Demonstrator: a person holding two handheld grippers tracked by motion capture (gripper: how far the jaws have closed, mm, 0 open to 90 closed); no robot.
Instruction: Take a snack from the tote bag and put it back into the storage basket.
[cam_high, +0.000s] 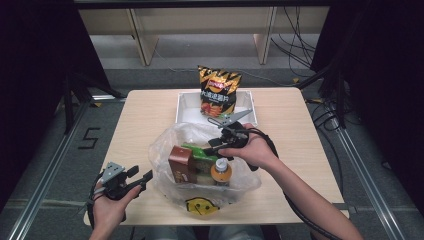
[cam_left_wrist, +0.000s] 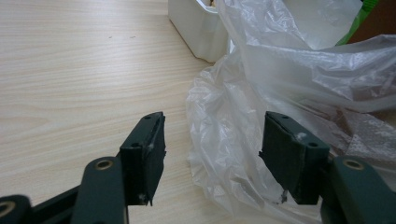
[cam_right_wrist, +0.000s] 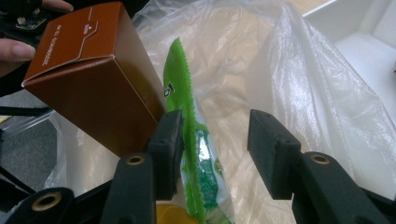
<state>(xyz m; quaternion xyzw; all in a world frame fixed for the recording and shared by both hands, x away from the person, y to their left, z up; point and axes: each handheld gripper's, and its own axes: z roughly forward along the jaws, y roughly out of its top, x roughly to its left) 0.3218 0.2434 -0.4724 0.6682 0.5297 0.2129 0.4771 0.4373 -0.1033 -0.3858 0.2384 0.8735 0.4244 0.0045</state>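
A: Green foil first. The green packet (cam_right_wrist: 189, 154) stands between the right gripper (cam_right_wrist: 215, 140) jaws, which are spread; one jaw touches it, the other is well off. Not gripped yet.

B: Where is it sitting?

A: Inside the clear plastic bag (cam_high: 165, 145) on the wooden surface (cam_high: 145, 110), wedged just beside the brown box (cam_right_wrist: 93, 79). In the high view the right gripper (cam_high: 215, 145) reaches in from the far side of the bag mouth.

B: Left side?

A: Left gripper (cam_left_wrist: 212, 149) jaws wide apart, holding nothing, with a fold of the plastic bag (cam_left_wrist: 233, 116) lying between them. In the high view the left gripper (cam_high: 139, 179) is at the near left edge of the bag.

B: Anything else in there?

A: An orange-capped bottle (cam_high: 220, 171) near the brown box (cam_high: 181, 162). Beyond the bag, a white bin (cam_high: 185, 107) with an orange chip bag (cam_high: 218, 92) standing in it.

B: Progress?

A: Looks like unpacking into the bin. I'd say one item is across and three are left in the bag. The green packet seems next; the jaws need to close on it.
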